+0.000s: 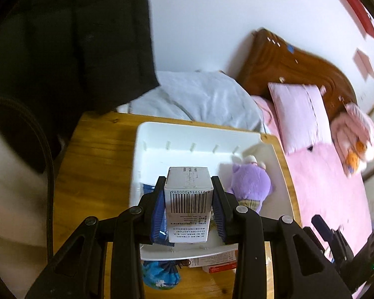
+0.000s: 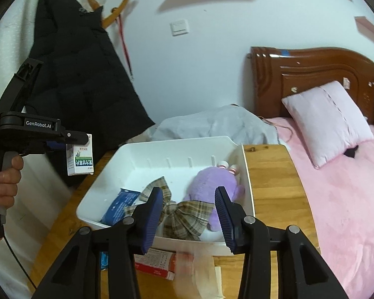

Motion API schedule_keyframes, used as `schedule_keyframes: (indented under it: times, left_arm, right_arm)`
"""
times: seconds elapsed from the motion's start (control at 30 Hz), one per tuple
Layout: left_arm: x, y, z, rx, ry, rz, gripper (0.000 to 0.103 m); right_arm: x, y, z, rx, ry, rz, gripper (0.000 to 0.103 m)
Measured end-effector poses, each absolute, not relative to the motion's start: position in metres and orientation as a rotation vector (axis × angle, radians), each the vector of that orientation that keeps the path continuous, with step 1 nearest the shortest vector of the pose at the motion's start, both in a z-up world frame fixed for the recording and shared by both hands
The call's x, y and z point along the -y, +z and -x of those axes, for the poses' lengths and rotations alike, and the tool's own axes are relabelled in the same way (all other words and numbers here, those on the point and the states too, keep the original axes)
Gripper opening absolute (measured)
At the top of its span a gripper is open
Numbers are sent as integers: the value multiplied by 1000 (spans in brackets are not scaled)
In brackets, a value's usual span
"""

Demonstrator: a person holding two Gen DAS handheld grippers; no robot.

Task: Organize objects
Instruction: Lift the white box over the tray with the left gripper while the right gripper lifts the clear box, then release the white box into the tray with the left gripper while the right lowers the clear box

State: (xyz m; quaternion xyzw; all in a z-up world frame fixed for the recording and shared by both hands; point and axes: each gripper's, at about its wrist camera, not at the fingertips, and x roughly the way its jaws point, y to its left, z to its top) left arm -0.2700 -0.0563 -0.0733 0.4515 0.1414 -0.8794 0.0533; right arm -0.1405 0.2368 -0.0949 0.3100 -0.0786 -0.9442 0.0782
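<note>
A rectangular white cardboard box [image 1: 188,200], barcode-printed, is being clamped between the left gripper's [image 1: 189,199] ribbed pads above a smooth white plastic bin [image 1: 187,134], while the right gripper [image 2: 189,214] is being held wide open, empty.

white bin [image 2: 127,159] back-left floor bare, open from above. Front half crowded: blue packet [image 2: 119,205], plaid bow [image 2: 179,211], purple plush [image 2: 212,184] against right wall. Red-white box [image 2: 159,261] and clear wrapper [image 2: 199,269] block table [image 2: 269,174] at front wall; right strip free
</note>
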Motion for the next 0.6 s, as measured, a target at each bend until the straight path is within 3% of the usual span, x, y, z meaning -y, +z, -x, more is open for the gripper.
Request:
schedule_keyframes:
  times: [0.27,0.6]
  left_arm:
    - [30,-106,293,-287,-2708,-1555,38]
    - [26,-122,289,-248,-2695,-1662,40]
  right_arm:
    - [-242,-111,132,299,-2898,-1023,44]
    - [-237,-116,119,333,-2917,-1098,44]
